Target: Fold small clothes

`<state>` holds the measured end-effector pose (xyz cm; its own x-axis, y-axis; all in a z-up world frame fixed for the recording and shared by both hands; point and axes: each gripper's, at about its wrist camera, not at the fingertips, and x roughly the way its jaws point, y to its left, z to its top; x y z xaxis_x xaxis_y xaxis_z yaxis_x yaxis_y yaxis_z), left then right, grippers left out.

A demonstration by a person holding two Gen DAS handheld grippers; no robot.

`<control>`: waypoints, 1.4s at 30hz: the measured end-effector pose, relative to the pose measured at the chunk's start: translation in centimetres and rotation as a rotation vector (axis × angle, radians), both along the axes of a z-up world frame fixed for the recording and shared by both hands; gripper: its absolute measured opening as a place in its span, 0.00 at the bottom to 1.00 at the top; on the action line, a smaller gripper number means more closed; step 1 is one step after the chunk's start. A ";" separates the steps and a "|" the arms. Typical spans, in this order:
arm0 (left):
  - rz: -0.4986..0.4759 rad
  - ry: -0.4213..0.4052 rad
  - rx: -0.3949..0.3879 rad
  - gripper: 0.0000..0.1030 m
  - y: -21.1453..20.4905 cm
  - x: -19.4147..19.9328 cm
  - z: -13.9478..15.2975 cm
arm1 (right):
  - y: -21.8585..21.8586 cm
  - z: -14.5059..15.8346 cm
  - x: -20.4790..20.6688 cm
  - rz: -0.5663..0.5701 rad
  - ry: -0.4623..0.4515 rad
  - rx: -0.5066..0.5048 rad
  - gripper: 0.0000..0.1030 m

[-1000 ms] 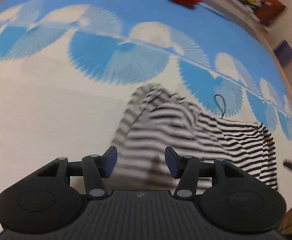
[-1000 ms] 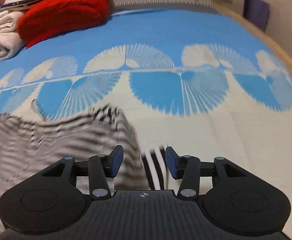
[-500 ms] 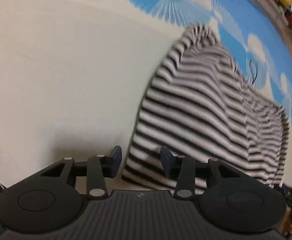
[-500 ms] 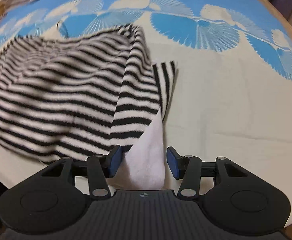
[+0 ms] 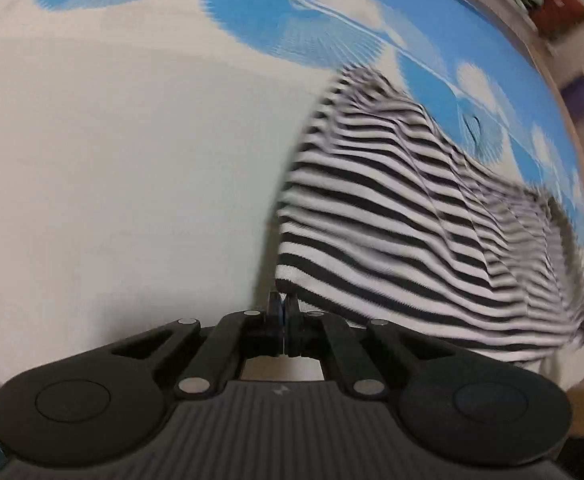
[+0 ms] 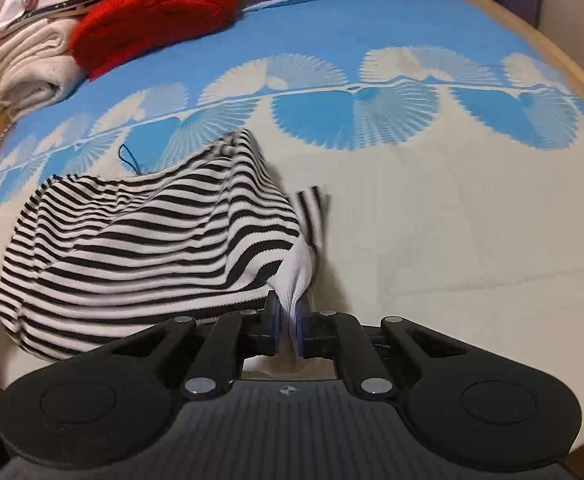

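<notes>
A small black-and-white striped garment [image 5: 403,216] lies rumpled on the bed; it also shows in the right wrist view [image 6: 152,236]. My left gripper [image 5: 283,305] is shut on the garment's near left corner at the hem. My right gripper [image 6: 288,312] is shut on the bunched white edge at the garment's near right corner. The cloth stretches between the two grippers and looks partly lifted off the bed.
The bed cover [image 6: 431,208] is cream near me and blue with white fan shapes further back. A red knit [image 6: 152,12] and folded white clothes [image 6: 28,64] are piled at the far left corner. A wooden bed rim [image 6: 563,56] runs along the right.
Both grippers were open half a second ago and have shut on the garment's two near corners. The cloth is now pulled taut between them.
</notes>
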<state>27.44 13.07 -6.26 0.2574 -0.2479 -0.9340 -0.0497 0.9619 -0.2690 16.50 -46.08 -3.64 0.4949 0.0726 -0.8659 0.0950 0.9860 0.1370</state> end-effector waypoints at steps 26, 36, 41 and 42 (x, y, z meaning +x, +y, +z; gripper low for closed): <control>-0.378 -0.024 0.298 0.62 -13.0 0.8 -1.8 | 2.6 -4.9 6.2 -0.069 0.153 -0.358 0.31; -0.274 -0.076 0.264 0.62 -12.5 2.3 0.0 | 4.4 -3.0 10.2 -0.105 -0.218 -0.082 0.38; -0.233 -0.115 0.221 0.62 -12.5 3.4 0.3 | 5.0 -5.2 13.4 -0.200 -0.187 -0.128 0.01; -0.223 -0.127 0.210 0.62 -12.3 3.7 0.4 | 4.5 -4.6 13.9 -0.269 -0.245 -0.136 0.01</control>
